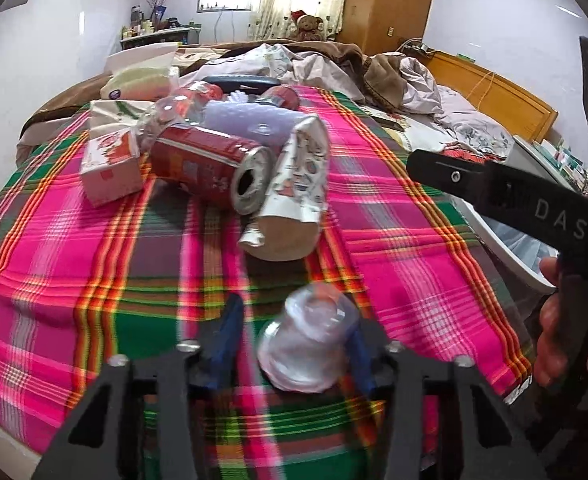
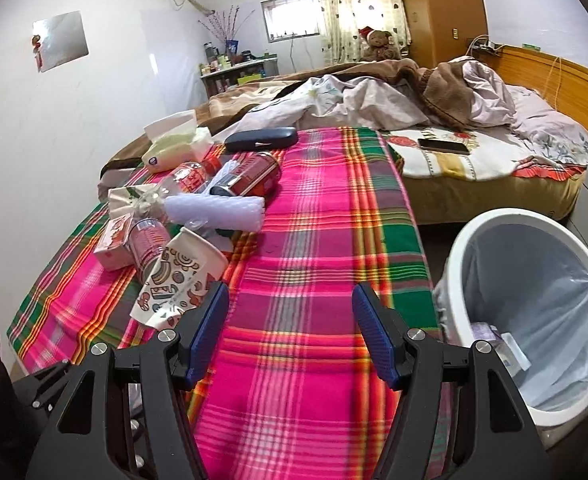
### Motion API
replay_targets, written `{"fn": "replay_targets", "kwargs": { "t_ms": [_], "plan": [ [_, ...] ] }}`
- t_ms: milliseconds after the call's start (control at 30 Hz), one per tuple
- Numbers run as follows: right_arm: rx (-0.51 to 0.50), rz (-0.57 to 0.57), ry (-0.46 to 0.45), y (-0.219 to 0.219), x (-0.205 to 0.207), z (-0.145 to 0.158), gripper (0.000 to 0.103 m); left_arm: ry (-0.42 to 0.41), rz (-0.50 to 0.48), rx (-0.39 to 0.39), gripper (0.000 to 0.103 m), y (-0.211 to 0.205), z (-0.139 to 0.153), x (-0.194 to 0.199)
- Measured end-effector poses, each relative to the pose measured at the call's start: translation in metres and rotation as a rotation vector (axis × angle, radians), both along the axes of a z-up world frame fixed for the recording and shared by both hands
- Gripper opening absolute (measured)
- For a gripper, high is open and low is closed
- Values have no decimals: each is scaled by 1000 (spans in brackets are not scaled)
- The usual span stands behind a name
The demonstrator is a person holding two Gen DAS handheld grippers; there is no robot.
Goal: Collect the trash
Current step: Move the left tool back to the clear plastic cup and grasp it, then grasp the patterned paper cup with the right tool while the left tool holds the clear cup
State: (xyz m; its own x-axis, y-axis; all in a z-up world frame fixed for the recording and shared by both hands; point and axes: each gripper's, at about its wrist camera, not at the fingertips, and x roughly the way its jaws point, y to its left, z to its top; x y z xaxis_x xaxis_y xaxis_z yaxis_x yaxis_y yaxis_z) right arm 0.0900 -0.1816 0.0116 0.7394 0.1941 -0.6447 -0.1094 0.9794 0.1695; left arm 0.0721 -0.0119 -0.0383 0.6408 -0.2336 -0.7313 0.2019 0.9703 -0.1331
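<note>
The left gripper (image 1: 294, 344) carries a small clear plastic bottle (image 1: 309, 344) between its blue pads, though blur hides whether both pads (image 1: 230, 328) press it, so I cannot tell if the grip is firm; the bottle's long axis points forward along the fingers, above the near edge of the plaid cloth (image 1: 393, 216); the white trash bin (image 2: 465, 248) stands off the cloth's right edge, so the drop lies to this gripper's right; the right gripper (image 2: 290, 328) gapes wide and empty, nearer the bin; the remaining litter, a red soda can (image 1: 206, 168) and a crushed paper cup (image 1: 297, 184), lies toward the cloth's far left.
</note>
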Motion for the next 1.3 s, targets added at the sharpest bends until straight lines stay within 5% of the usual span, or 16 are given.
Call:
{"fn": "replay_targets", "kwargs": {
  "t_ms": [533, 1167, 1300],
  "plan": [
    [134, 103, 42, 49, 23, -4, 66, -1, 129, 10, 37, 57, 1, 3],
    [53, 46, 179, 64, 33, -30, 66, 17, 149, 10, 37, 71, 1, 16],
    [53, 23, 163, 60, 28, -31, 43, 21, 148, 9, 37, 72, 1, 16]
  ]
}}
